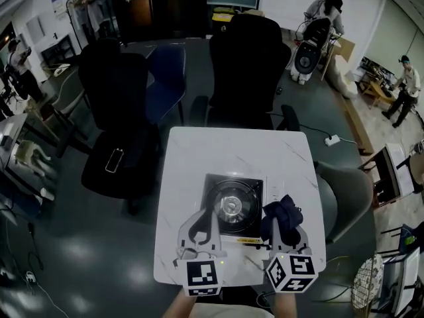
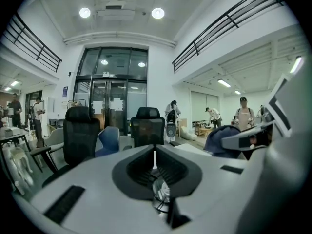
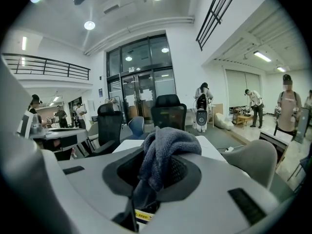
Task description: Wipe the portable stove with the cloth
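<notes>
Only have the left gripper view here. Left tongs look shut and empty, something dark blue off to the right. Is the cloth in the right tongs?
Observer: Yes. The right gripper view shows the right tongs shut on the dark blue cloth, which is bunched up above them.
Operator: Where's the cloth relative to the stove?
Observer: In the head view the portable stove sits on the white table, and the cloth is just off the stove's right edge. I can't tell whether it touches anything.
Operator: And my left tongs?
Observer: In the head view the left tongs are over the stove's front left part.
</notes>
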Available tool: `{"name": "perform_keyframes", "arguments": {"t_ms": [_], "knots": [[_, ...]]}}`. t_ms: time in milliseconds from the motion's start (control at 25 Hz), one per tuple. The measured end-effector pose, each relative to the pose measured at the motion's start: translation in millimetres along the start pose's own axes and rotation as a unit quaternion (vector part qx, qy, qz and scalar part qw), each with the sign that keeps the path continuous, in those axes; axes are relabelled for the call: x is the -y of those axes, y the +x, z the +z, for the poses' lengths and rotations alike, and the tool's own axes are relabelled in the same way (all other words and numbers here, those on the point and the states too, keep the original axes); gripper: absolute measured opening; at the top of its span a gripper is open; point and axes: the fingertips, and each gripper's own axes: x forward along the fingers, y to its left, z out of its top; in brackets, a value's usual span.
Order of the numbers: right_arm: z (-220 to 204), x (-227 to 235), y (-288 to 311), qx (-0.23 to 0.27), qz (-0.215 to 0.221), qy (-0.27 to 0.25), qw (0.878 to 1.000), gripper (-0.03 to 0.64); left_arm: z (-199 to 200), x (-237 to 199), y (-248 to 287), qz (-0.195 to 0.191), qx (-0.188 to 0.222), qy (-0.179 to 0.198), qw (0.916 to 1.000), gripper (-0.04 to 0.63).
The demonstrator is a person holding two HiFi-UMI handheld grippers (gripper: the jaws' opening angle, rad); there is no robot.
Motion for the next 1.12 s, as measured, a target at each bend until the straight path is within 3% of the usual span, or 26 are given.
{"name": "perform_keyframes", "arguments": {"t_ms": [640,1120], "knots": [[1.6,55.7,82.1,-0.047,-0.004,0.013,0.999,0.075,-15.0,11.2,79.9,0.001,-0.051,-0.005,0.9987,0.023],[-16.1,68.2,129.5,-0.081,0.017,0.012,0.996,0.075,-34.1,19.4,112.9,0.001,-0.083,-0.007,0.9965,0.023]]}}
